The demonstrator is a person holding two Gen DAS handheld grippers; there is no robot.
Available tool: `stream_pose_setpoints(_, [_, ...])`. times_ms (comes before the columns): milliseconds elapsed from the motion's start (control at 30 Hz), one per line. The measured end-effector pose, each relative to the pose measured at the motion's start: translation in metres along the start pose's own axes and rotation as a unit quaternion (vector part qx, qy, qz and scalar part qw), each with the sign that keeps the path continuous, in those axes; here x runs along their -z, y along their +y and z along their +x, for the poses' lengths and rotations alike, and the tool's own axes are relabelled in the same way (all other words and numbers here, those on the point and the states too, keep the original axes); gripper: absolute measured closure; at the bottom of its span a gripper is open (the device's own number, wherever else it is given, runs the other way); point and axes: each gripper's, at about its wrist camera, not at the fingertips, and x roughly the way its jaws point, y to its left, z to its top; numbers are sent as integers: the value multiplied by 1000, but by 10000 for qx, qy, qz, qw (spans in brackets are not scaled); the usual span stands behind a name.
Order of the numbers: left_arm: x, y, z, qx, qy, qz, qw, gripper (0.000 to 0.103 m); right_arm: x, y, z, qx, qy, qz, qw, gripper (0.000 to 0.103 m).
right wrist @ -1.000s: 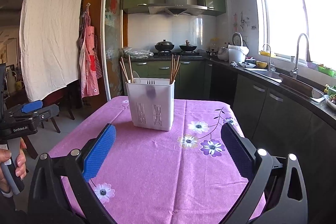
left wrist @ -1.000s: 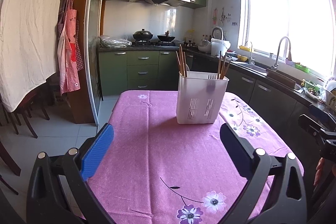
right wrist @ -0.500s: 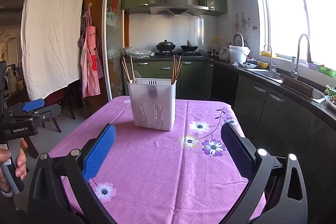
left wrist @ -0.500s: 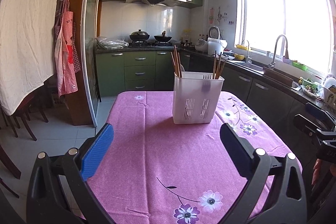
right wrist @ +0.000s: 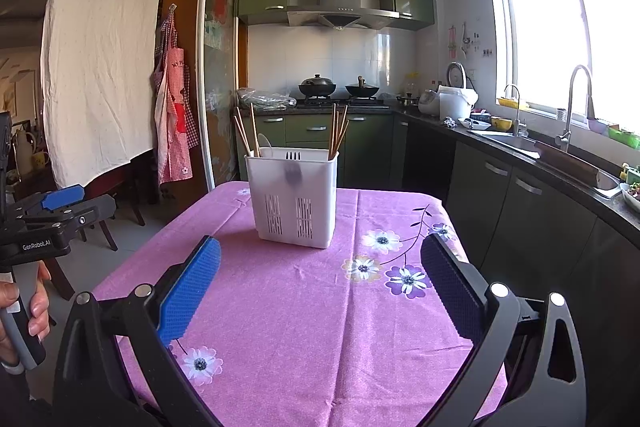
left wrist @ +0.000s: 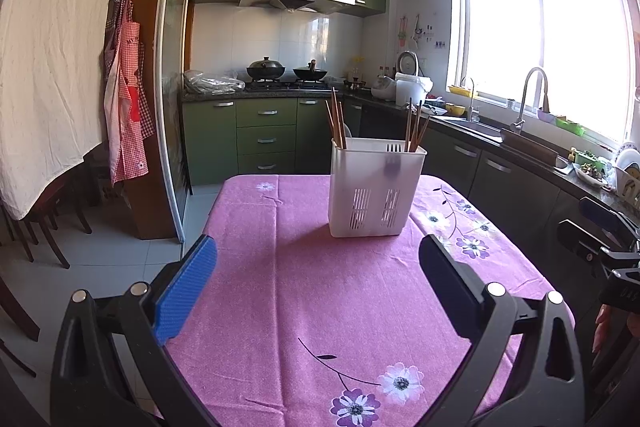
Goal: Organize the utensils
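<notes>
A white plastic utensil holder (left wrist: 374,187) stands upright on the pink flowered tablecloth (left wrist: 304,283), near the table's far end; it also shows in the right wrist view (right wrist: 294,199). Wooden chopsticks (left wrist: 337,119) stick up from its left and right compartments, and a white spoon (right wrist: 265,145) shows behind its left side. My left gripper (left wrist: 318,271) is open and empty, held back from the holder over the near part of the table. My right gripper (right wrist: 320,273) is open and empty, also well short of the holder.
Green kitchen cabinets and a stove with two pots (left wrist: 286,71) stand beyond the table. A dark counter with a sink and tap (right wrist: 572,115) runs along the right. An apron (left wrist: 128,99) and a white sheet hang at the left, with chairs below.
Both grippers have drifted slightly, so the holder sits a little differently in each view. Both stay open and empty.
</notes>
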Motion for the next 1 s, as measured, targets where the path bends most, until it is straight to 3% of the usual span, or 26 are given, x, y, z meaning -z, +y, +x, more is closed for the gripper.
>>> stream_pose_setpoints(1000, [-1,-1,0,2,-10,-4,10000,7,-1,7,1,-53,35,11,10000,5])
